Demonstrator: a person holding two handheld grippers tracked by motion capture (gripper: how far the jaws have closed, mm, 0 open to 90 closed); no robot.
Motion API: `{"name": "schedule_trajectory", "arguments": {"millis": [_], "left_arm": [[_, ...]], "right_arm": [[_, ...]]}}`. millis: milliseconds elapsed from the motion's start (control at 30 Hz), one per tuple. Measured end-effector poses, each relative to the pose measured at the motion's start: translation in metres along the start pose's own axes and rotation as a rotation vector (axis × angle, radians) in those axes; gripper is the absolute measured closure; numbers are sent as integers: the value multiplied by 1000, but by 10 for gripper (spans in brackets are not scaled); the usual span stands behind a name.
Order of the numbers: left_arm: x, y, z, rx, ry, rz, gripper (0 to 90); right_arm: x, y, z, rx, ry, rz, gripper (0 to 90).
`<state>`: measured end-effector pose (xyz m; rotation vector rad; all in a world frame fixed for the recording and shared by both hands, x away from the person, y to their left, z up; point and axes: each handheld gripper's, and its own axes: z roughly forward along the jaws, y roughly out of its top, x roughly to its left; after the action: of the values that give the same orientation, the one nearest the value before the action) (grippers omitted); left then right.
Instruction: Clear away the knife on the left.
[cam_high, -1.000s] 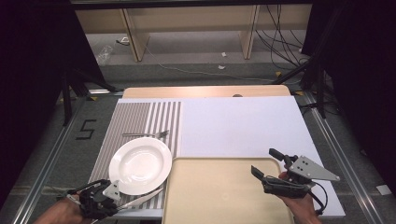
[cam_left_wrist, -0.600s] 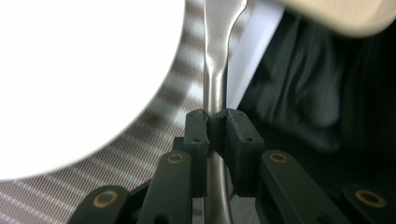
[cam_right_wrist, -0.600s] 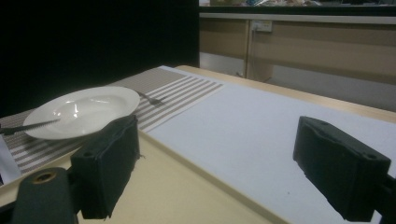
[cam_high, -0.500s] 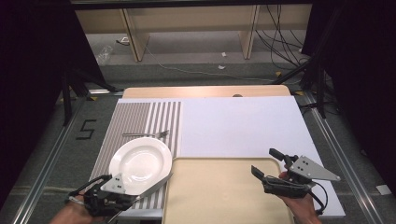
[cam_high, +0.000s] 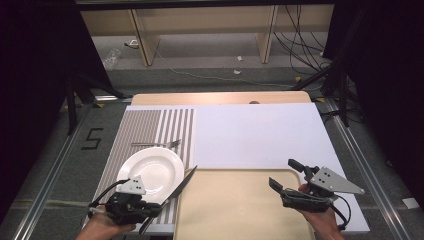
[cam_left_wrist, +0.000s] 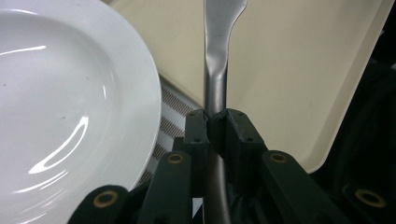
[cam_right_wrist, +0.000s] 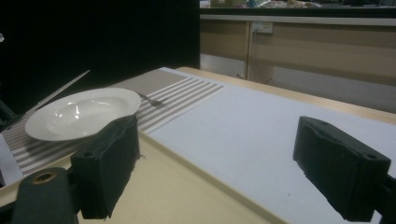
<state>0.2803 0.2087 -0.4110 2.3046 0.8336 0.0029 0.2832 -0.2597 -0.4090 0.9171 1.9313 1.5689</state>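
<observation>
Beige rectangular plastic tray (cam_high: 240, 210) serves as landmark, lying at the table's near edge. Round white ceramic plate (cam_high: 151, 173) sits just left of the tray on a grey-and-white striped placemat (cam_high: 150, 125); a small metal fork (cam_high: 157, 144) lies on the mat beyond the plate. Left gripper (cam_left_wrist: 215, 122) is at the tray's near left corner, jaws clamped on the handle of a dark metal table knife (cam_high: 176, 191), whose blade angles up over the tray's left edge beside the plate rim. Right gripper (cam_high: 285, 175) hovers over the tray's right side, jaws wide apart, nothing between them.
</observation>
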Motion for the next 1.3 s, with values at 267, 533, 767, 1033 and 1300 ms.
{"name": "schedule_trajectory", "arguments": {"millis": [267,533,767,1033,1300], "left_arm": [[-9,17,10,-52,-25,-47,788],[-18,31,24,-60,-34,-35,788],[-23,41,38,-18,-43,-26,788],[-29,48,53,36,-44,-34,788],[-35,55,70,92,-60,-26,788]], "right_arm": [[0,0,-1,-8,-1,1,154],[0,1,-2,-4,-3,0,154],[0,1,-2,-6,-1,-4,154],[0,1,-3,-5,-2,-2,154],[0,1,-3,-8,0,-2,154]]}}
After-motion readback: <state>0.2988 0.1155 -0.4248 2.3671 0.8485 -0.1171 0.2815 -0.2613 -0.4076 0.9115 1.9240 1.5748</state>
